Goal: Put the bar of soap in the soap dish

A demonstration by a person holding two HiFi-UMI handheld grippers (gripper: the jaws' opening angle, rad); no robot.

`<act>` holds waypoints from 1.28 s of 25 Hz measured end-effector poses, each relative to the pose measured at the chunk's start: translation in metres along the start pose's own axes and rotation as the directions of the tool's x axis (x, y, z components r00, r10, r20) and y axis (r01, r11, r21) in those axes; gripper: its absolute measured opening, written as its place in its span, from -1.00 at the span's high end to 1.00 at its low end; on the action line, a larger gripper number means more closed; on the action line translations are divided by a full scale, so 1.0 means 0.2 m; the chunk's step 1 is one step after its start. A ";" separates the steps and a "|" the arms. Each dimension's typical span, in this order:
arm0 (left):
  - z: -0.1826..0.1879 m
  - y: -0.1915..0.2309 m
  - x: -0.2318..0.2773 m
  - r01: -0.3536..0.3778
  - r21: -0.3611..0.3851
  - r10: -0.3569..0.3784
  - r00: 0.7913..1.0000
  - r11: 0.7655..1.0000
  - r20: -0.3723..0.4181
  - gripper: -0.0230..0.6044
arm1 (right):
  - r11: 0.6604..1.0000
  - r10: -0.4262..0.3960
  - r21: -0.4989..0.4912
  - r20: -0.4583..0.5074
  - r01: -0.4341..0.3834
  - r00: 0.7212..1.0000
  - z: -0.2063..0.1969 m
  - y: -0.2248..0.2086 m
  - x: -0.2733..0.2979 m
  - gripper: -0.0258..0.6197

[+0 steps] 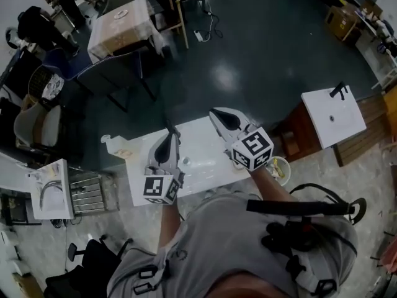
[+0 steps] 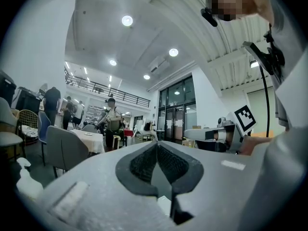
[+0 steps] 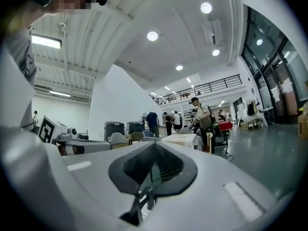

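In the head view both grippers hover level over a white countertop (image 1: pixel 205 166). My left gripper (image 1: pixel 167 135) is shut, its dark pads meeting at the tip with nothing between them (image 2: pixel 157 144). My right gripper (image 1: pixel 215 112) is also shut and empty (image 3: pixel 154 143). Each shows in the other's view: the right gripper's marker cube (image 2: pixel 244 119) and the left gripper's body (image 3: pixel 72 147). A small yellowish thing (image 1: pixel 124 153) lies at the counter's left end, left of the left gripper; it is too small to tell if it is the soap. I cannot make out a soap dish.
A white pump bottle (image 2: pixel 24 179) stands low at the left. A second white basin top with a black tap (image 1: pixel 332 113) sits to the right on a wooden stand. Chairs and a covered table (image 1: pixel 121 27) stand beyond, and people (image 3: pixel 202 117) walk in the hall.
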State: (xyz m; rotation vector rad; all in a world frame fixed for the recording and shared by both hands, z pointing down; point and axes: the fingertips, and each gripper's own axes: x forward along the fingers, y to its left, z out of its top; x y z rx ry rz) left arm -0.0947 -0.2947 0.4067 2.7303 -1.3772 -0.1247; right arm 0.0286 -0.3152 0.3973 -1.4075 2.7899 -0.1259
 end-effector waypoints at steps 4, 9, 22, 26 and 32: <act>0.01 -0.01 0.01 0.019 0.010 -0.019 1.000 1.000 0.011 0.92 | 0.999 -0.029 -0.026 -0.021 0.029 0.999 -0.01 0.00 0.00 0.93; 0.02 -0.01 0.03 0.012 0.008 -0.012 1.000 1.000 0.010 0.92 | 0.999 -0.027 0.047 -0.029 0.028 0.999 -0.05 -0.02 -0.02 0.94; 0.02 -0.03 0.01 0.006 -0.034 -0.006 1.000 0.999 -0.006 0.92 | 0.991 0.048 0.124 -0.031 -0.044 0.998 -0.05 0.07 -0.03 0.94; 0.00 -0.03 -0.01 -0.001 -0.028 0.001 1.000 1.000 -0.011 0.92 | 0.991 0.046 0.123 -0.026 -0.042 0.999 -0.06 0.07 -0.03 0.94; -0.06 -0.04 -0.05 0.006 -0.024 -0.006 1.000 1.000 -0.006 0.92 | 0.991 0.037 0.131 0.002 -0.037 0.999 -0.05 0.07 -0.06 0.94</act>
